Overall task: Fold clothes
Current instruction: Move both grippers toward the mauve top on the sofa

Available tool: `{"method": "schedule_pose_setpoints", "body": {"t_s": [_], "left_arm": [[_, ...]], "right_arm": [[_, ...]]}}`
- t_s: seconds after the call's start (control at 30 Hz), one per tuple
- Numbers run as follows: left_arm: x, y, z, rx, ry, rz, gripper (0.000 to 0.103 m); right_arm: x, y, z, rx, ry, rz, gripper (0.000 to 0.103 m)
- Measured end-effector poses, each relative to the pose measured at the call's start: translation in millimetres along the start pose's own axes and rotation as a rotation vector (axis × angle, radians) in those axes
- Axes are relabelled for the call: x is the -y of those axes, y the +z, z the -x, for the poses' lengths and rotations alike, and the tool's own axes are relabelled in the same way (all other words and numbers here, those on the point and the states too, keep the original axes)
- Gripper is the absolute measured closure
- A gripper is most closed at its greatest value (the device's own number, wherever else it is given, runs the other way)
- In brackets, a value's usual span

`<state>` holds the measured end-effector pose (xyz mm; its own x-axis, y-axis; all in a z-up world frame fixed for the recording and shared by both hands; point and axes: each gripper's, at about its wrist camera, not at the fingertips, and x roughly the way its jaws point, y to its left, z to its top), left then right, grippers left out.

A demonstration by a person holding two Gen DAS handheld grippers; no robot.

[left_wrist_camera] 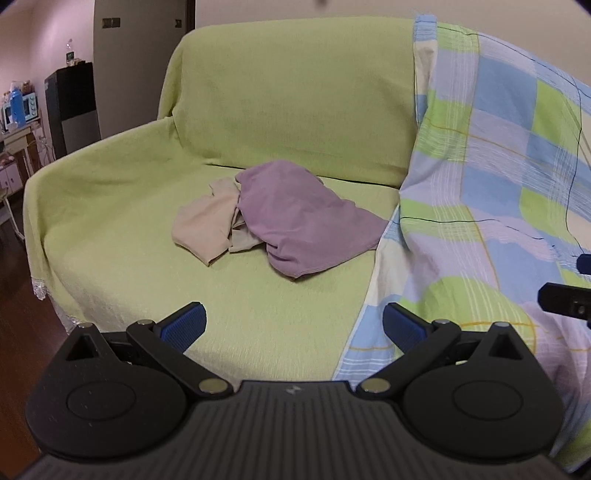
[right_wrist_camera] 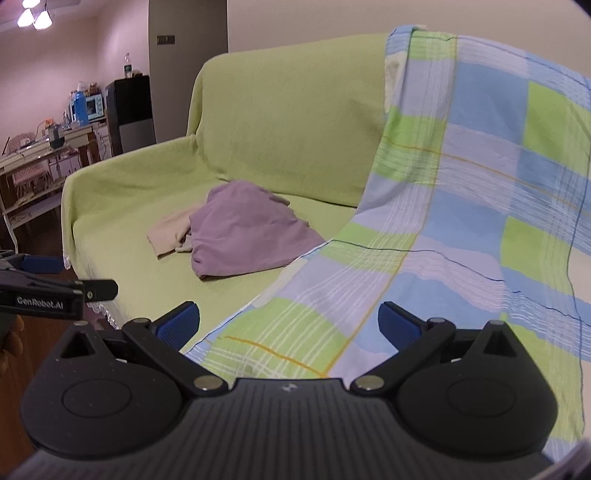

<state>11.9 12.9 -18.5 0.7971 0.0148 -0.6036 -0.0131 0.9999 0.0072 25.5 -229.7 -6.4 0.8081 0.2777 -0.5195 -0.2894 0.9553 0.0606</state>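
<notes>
My 2 grippers, left (left_wrist_camera: 294, 326) and right (right_wrist_camera: 288, 323), hover with jaws released before the green-covered sofa (left_wrist_camera: 258, 110), where a crumpled purple garment (left_wrist_camera: 299, 218) overlaps a beige garment (left_wrist_camera: 203, 225) mid-seat.

We see a sofa (left_wrist_camera: 288, 110) under a pale green cover (right_wrist_camera: 280, 122) filling most of both views. Over its three-o'clock side hangs a checked sheet (left_wrist_camera: 491, 155) — blue, green and lilac squares — running from the backrest down onto the seat. At nine o'clock stands a black fridge (left_wrist_camera: 70, 110) with a bottle (right_wrist_camera: 127, 64) on top, beside a blue oven (right_wrist_camera: 92, 107) on a cluttered table (right_wrist_camera: 40, 151). At eleven o'clock in the right wrist view, ceiling lamps (right_wrist_camera: 33, 14) glow — below, at eight o'clock, dark wooden floor (left_wrist_camera: 26, 325).
</notes>
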Motion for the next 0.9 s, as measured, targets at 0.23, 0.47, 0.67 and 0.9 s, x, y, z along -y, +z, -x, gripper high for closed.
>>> {"method": "schedule_pose_setpoints", "body": {"t_s": [0.23,0.47,0.67,0.9], "left_arm": [[-22,-1,-50,-0.048,-0.007,0.029,0.001],[-25,-6,-57,-0.038,-0.006,0.026,0.001],[-29,-5,-64,-0.044,-0.007,0.017,0.001],[-36,-1,-78,-0.04,-0.003,-0.035,0.001]], "right_arm": [[-5,-3,-25,-0.044,-0.018,0.036,0.001],[-1,6,-49,-0.101,0.019,-0.012,0.001],[-8,8,-67,-0.101,0.024,0.013,0.001],[-9,8,-63,-0.065,0.054,0.076,0.001]]}}
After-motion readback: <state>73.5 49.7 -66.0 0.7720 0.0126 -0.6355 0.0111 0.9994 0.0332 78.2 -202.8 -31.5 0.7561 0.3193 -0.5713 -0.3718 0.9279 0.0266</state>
